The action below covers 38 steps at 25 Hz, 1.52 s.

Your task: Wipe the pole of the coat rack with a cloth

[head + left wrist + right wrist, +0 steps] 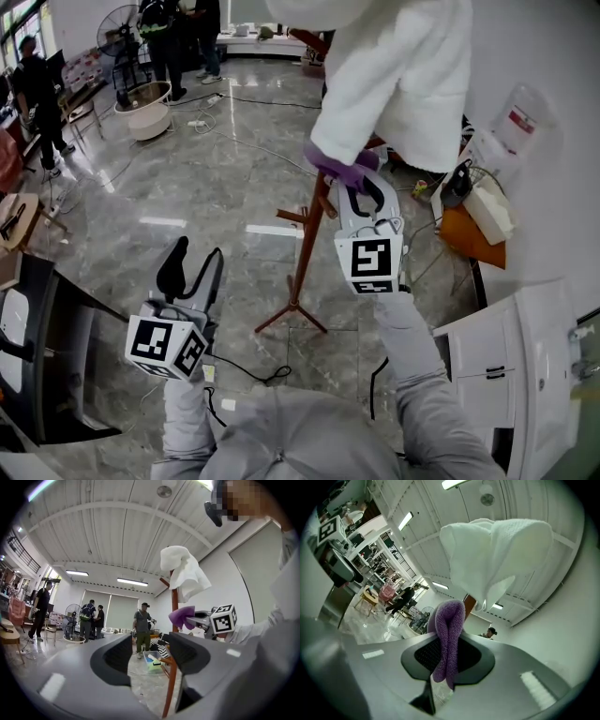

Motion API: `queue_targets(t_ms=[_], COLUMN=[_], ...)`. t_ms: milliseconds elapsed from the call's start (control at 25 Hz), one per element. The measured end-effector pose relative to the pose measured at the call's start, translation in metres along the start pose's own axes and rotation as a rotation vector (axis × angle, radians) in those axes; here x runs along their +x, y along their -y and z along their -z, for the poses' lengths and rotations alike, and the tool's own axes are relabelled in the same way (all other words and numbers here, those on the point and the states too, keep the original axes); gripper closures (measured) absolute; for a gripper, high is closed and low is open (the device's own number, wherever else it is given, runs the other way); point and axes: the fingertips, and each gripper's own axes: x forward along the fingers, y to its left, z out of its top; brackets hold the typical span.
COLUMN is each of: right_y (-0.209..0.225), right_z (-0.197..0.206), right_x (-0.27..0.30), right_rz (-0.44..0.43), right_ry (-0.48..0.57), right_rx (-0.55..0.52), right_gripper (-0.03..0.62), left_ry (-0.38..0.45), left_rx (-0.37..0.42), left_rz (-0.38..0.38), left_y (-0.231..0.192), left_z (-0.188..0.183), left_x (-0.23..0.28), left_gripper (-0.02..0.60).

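The coat rack's reddish-brown wooden pole (305,253) rises from splayed feet on the floor, and a white fluffy garment (398,75) hangs over its top. My right gripper (349,178) is shut on a purple cloth (336,169), and the cloth is pressed against the pole just below the garment. In the right gripper view the purple cloth (447,639) is pinched between the jaws under the white garment (497,555). My left gripper (192,262) hangs low at the left, open and empty, well away from the pole (172,667).
A white cabinet (511,366) stands at the right, a dark screen (47,356) at the left edge. Cables trail over the marble floor (234,169). People (178,37) and a fan (122,28) stand at the back. A side peg (292,217) sticks out of the pole.
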Motion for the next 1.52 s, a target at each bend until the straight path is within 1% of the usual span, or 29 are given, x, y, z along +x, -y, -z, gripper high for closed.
queue_targets(t_ms=[160, 320, 600, 680, 960, 1080, 1280, 1400, 1520], right_y=[-0.006, -0.008, -0.021, -0.024, -0.035, -0.047, -0.084, -0.099, -0.109], right_z=[0.028, 0.054, 0.077, 0.088, 0.121, 0.142, 0.189, 0.204, 0.212], right_x=[-0.007, -0.011, -0.011, -0.013, -0.016, -0.016, -0.026, -0.031, -0.034], right_rz=[-0.042, -0.067, -0.097, -0.099, -0.069, -0.083, -0.134, -0.141, -0.153], right_ry=[-0.058, -0.119, -0.153, -0.170, -0.229, -0.292, -0.428, -0.471, -0.504], right_rx=[0.034, 0.059, 0.090, 0.127, 0.324, 0.375, 0.378, 0.401, 0.400], right_gripper=[0.540, 0.540, 0.540, 0.540, 0.540, 0.540, 0.540, 0.540, 0.540], left_ry=[-0.007, -0.014, -0.027, -0.027, -0.037, -0.044, -0.053, -0.060, -0.070], left_rx=[-0.003, -0.007, -0.008, -0.005, 0.006, 0.011, 0.021, 0.024, 0.025], left_rz=[0.012, 0.022, 0.028, 0.025, -0.004, -0.017, -0.034, -0.039, -0.038], left_y=[0.002, 0.004, 0.010, 0.012, 0.009, 0.006, 0.002, 0.000, -0.001], left_z=[0.005, 0.010, 0.014, 0.014, 0.009, 0.008, 0.012, 0.014, 0.015], left_x=[0.006, 0.009, 0.010, 0.009, -0.002, -0.007, -0.014, -0.016, -0.017], left_gripper=[0.314, 0.314, 0.314, 0.314, 0.314, 0.314, 0.314, 0.314, 0.314])
